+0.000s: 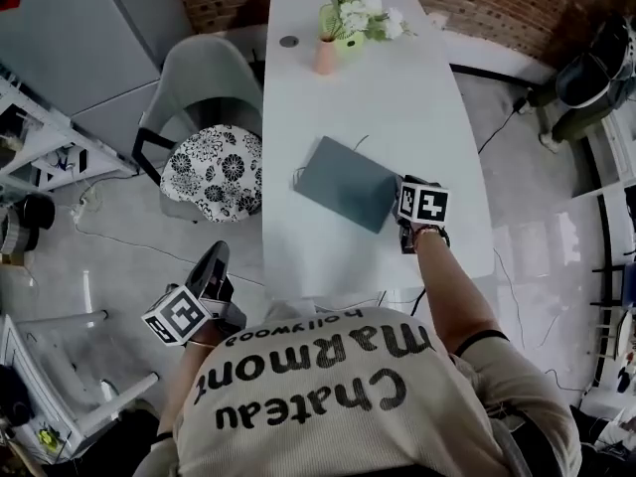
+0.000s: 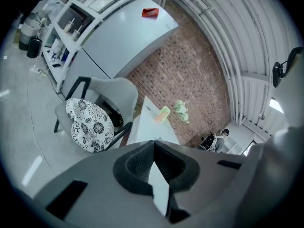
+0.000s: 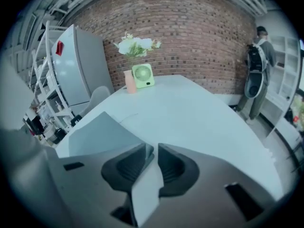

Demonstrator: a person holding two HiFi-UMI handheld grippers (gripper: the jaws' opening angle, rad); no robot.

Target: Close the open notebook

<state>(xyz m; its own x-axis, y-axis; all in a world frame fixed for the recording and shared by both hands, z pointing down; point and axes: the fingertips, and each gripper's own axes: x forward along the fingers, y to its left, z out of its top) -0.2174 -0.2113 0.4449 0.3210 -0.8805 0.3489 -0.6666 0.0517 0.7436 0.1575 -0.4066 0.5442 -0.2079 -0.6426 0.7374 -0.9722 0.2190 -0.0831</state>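
The notebook (image 1: 346,182) on the bench (image 1: 397,97), just left of the right tool (image 3: 153,152) with its empty jaws a bit apart, looks thin, light and bendy, best held by its edge, and the left tool (image 2: 153,144) has its jaws together.

Head view: flat, even indoor light, colours washed out. The white worktop (image 1: 397,107) is almost blown out, with only faint soft shadows on it. Glossy floor (image 1: 542,266) right of the worktop shows pale reflections. Both gripper views are fisheye, with black vignette at the corners and lines bending hard away from the worktop. Left gripper (image 2: 153,144) and right gripper (image 3: 153,151) sit soft and out of focus near the lens. Right gripper view has a cool bluish cast.
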